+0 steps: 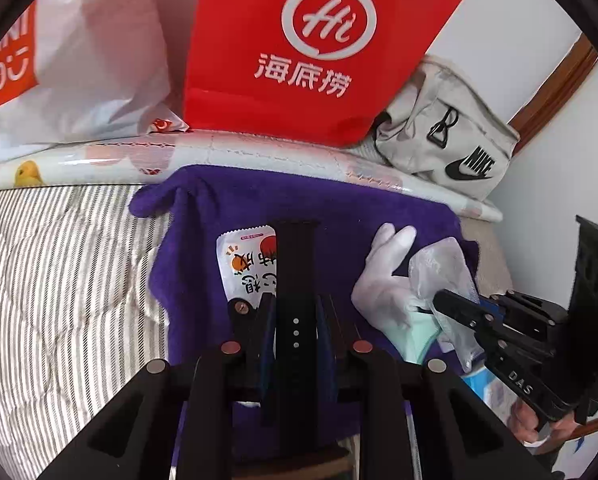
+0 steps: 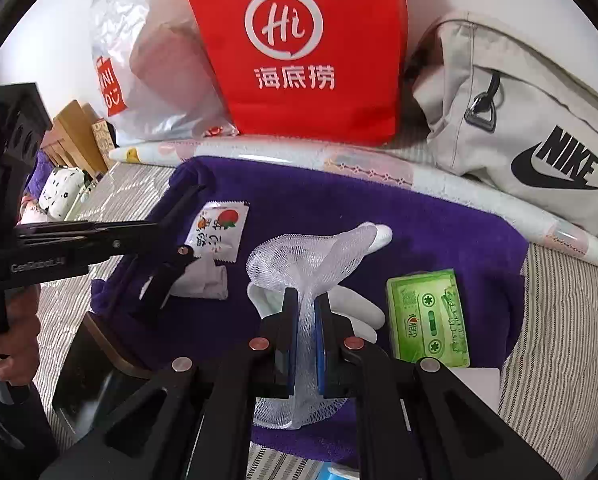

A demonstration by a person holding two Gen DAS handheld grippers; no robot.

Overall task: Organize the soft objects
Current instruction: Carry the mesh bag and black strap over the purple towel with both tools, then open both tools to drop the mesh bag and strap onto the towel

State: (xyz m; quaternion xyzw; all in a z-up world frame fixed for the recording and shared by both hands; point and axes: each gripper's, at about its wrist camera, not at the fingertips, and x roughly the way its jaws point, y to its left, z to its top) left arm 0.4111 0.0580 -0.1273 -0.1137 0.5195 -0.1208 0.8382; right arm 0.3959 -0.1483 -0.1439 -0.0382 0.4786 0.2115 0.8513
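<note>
A purple towel lies on a striped bed. My left gripper is shut on a black watch strap, held above a white snack packet. My right gripper is shut on a white foam net sleeve, over a white glove. A green tissue pack lies to the right on the towel. A folded white cloth lies under the left gripper.
A red paper bag, a white plastic bag and a beige Nike bag stand at the back behind a rolled printed sheet. Striped bedding lies to the left.
</note>
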